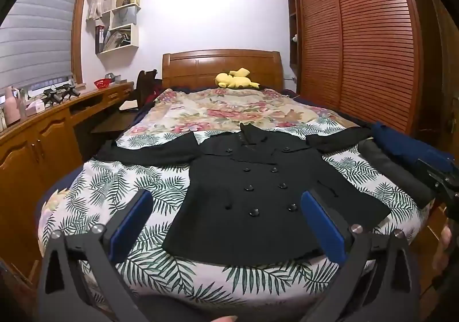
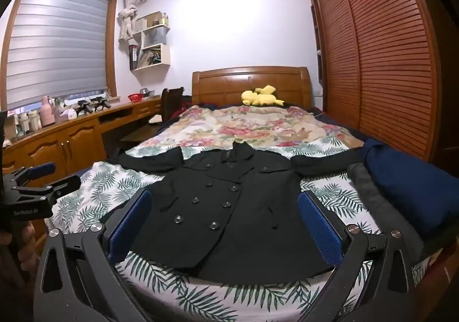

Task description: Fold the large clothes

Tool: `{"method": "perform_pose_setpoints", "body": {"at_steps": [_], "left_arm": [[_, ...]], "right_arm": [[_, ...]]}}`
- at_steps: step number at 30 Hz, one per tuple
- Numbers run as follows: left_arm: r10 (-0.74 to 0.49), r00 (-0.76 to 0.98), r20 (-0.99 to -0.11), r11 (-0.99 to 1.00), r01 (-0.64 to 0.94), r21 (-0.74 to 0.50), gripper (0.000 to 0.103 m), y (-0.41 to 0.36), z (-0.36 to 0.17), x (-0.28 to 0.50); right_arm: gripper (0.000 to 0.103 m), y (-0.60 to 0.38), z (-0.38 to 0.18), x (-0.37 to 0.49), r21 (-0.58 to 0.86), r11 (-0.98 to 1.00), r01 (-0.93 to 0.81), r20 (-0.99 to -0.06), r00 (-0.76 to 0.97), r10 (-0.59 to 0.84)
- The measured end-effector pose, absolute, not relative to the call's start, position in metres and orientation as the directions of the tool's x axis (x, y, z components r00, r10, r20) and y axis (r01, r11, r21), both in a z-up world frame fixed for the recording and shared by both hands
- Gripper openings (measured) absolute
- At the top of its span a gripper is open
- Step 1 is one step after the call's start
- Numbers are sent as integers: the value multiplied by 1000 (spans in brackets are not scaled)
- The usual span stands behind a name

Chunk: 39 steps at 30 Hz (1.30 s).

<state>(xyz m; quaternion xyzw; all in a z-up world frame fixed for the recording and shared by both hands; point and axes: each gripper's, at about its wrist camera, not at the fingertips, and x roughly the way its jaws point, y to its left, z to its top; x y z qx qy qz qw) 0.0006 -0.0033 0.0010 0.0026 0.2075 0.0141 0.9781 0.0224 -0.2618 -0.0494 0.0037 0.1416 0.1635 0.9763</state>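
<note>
A black double-breasted coat point(image 1: 252, 193) lies flat, front up, on the leaf-print bed cover point(image 1: 120, 187), sleeves spread to both sides. It also shows in the right wrist view point(image 2: 229, 213). My left gripper point(image 1: 226, 201) is open and empty, held above the bed's foot in front of the coat hem. My right gripper point(image 2: 225, 201) is open and empty, also in front of the hem. The right gripper shows at the right edge of the left wrist view point(image 1: 441, 178); the left gripper shows at the left edge of the right wrist view point(image 2: 43, 181).
A folded grey garment point(image 2: 373, 193) and a dark blue garment point(image 2: 410, 181) lie on the bed's right side. A floral quilt point(image 1: 229, 109) and a yellow plush toy point(image 1: 235, 78) lie toward the headboard. A wooden desk point(image 1: 57, 121) runs along the left, a louvred wardrobe point(image 1: 358, 49) along the right.
</note>
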Motion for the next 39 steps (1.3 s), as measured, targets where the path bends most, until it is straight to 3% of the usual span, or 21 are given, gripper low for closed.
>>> {"method": "perform_pose_setpoints", "body": {"at_steps": [39], "left_arm": [[20,930,-367,1000,-25,-8,103,-10,9,-10]], "right_arm": [[103,-260,-51,23,44,947,-317,-280,906,316]]}}
